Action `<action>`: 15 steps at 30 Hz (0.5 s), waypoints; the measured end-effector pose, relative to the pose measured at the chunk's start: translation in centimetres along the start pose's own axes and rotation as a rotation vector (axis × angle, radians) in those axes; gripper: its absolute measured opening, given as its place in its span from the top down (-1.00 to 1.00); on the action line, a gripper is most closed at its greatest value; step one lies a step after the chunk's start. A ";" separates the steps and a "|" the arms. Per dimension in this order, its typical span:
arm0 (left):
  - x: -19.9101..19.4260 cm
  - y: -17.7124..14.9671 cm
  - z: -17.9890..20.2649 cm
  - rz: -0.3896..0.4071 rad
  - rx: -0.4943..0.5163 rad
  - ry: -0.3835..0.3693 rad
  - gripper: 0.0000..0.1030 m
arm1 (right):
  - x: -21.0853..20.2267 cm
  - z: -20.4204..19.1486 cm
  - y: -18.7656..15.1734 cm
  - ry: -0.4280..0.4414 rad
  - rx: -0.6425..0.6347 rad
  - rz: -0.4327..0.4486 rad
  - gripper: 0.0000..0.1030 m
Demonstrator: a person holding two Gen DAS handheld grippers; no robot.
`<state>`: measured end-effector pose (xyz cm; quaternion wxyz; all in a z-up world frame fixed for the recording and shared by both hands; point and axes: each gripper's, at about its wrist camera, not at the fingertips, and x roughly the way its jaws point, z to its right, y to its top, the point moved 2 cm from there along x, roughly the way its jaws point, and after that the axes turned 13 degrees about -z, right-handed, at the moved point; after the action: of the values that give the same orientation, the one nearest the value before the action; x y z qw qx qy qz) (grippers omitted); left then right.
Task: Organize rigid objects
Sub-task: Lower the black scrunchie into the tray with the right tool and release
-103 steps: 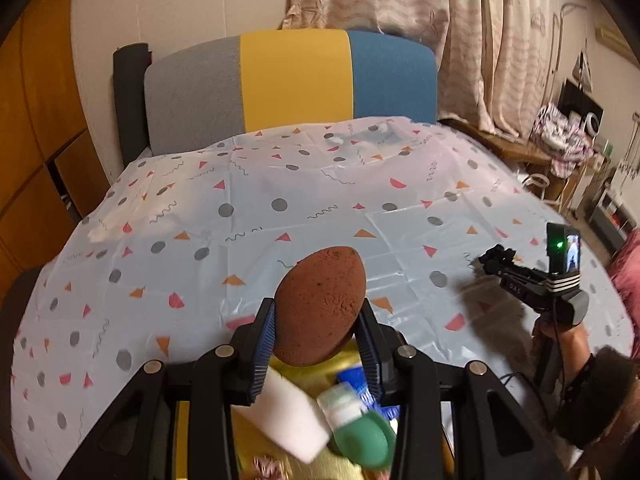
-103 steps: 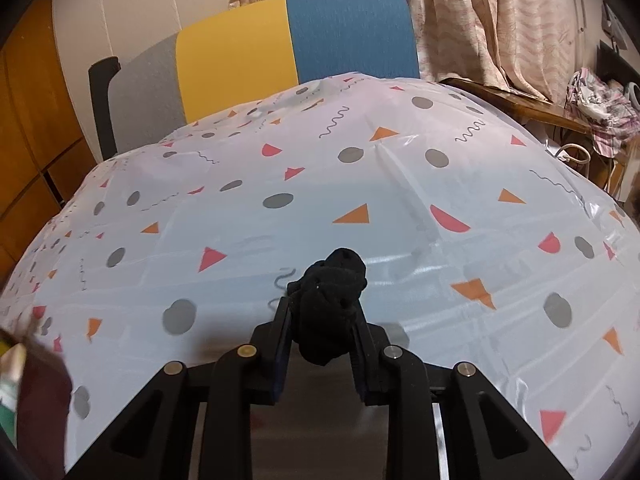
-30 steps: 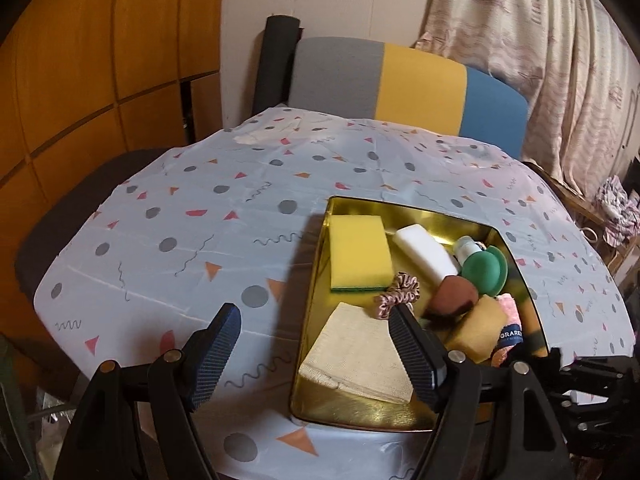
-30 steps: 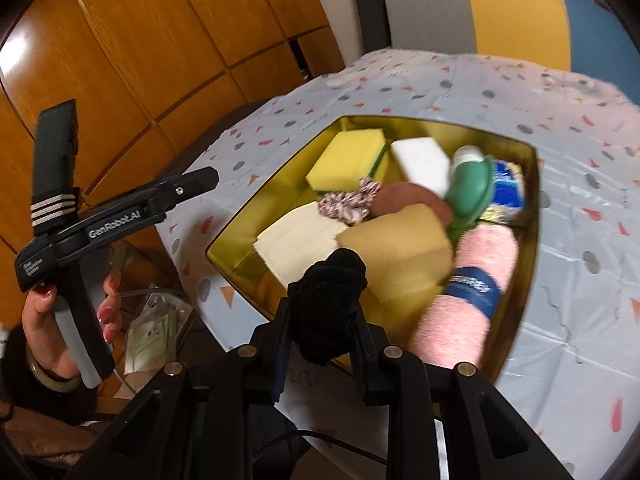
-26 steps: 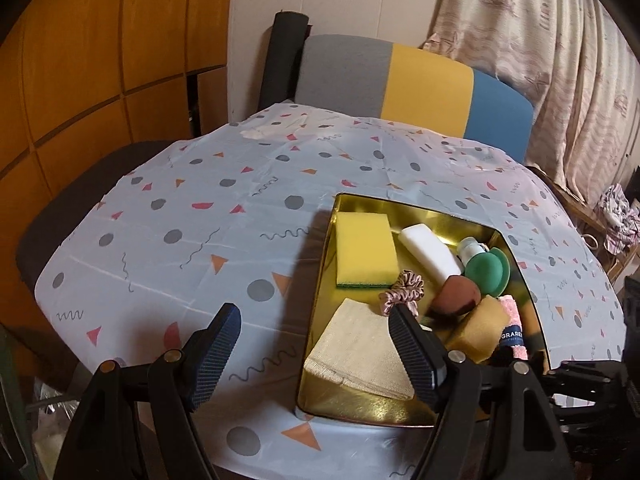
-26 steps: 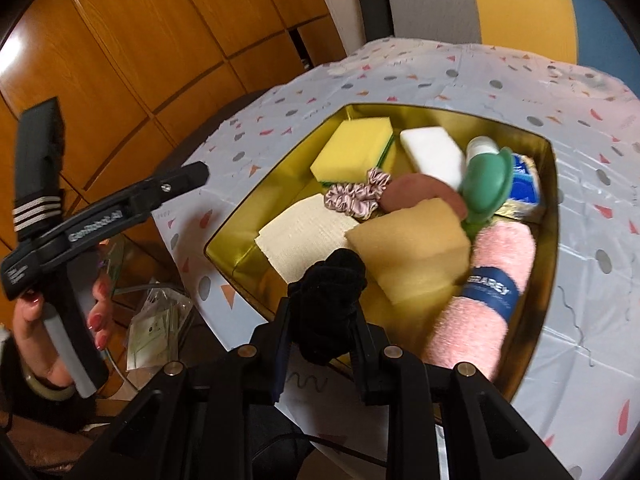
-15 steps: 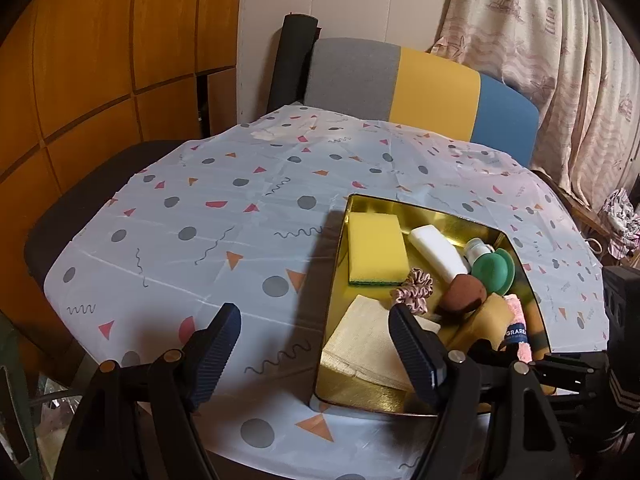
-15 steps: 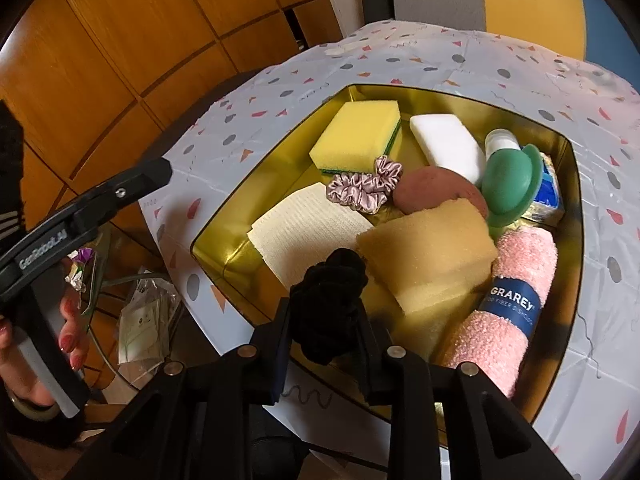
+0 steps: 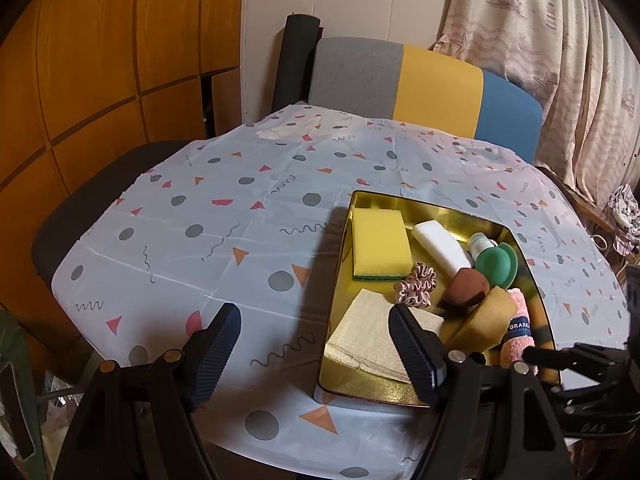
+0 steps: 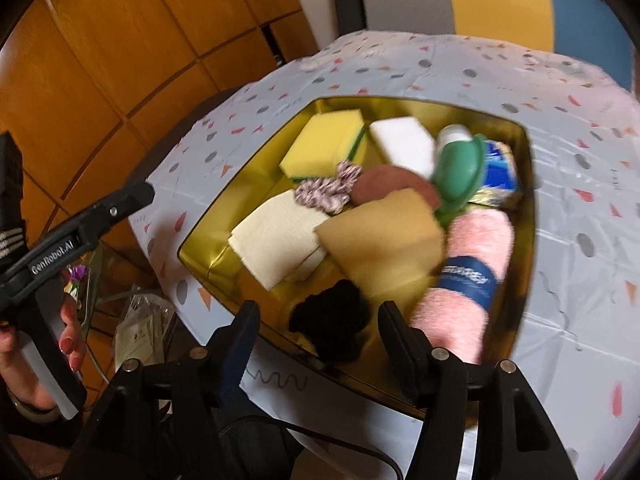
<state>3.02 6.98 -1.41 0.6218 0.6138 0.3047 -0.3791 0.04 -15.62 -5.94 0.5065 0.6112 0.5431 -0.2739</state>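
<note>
A table covered with a white plastic cloth printed with grey dots and red and orange triangles (image 9: 224,216) stands before orange wood-panelled cabinets (image 9: 100,52) and a grey, yellow and blue chair back (image 9: 424,84). Left wrist view: the left gripper (image 9: 316,350) hangs over the near table edge with its jaws wide apart and nothing between them. A shallow gold metal tray (image 9: 400,394) sits on the cloth to the right; it contains a yellow sponge with a green underside (image 9: 380,242), a white rectangular block (image 9: 440,246), a pink fabric scrunchie (image 9: 416,288), a brown egg-shaped object (image 9: 466,288), a cream folded cloth (image 9: 368,334), a tan sponge block (image 9: 484,320) and a green round-topped bottle (image 9: 496,264). Right wrist view (motion-blurred): the right gripper (image 10: 314,332) is above the near tray rim (image 10: 208,264), jaws apart. A black knitted bundle (image 10: 332,320) lies inside the tray between the fingers, touching neither as far as visible, just beside a rolled pink towel with a blue band (image 10: 468,272). The left gripper's handle (image 10: 72,240) appears at left, held by a hand (image 10: 64,344).
</note>
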 end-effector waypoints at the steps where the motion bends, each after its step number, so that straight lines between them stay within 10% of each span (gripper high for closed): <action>1: 0.0 0.0 0.1 0.001 0.003 0.000 -0.49 | -0.3 0.2 -0.1 -0.017 0.009 0.010 -0.20; 10: -0.6 0.0 1.2 -0.013 0.003 0.023 -0.49 | -1.2 0.7 -0.3 -0.168 0.063 0.034 -0.18; 15: -0.3 0.1 1.4 -0.071 -0.012 0.038 -0.49 | -2.5 -0.4 0.1 -0.212 0.074 0.094 -0.92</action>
<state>2.84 5.65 -1.04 0.6056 0.6061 0.3404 -0.3873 -0.61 -16.25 -3.59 0.5507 0.6217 0.4467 -0.3328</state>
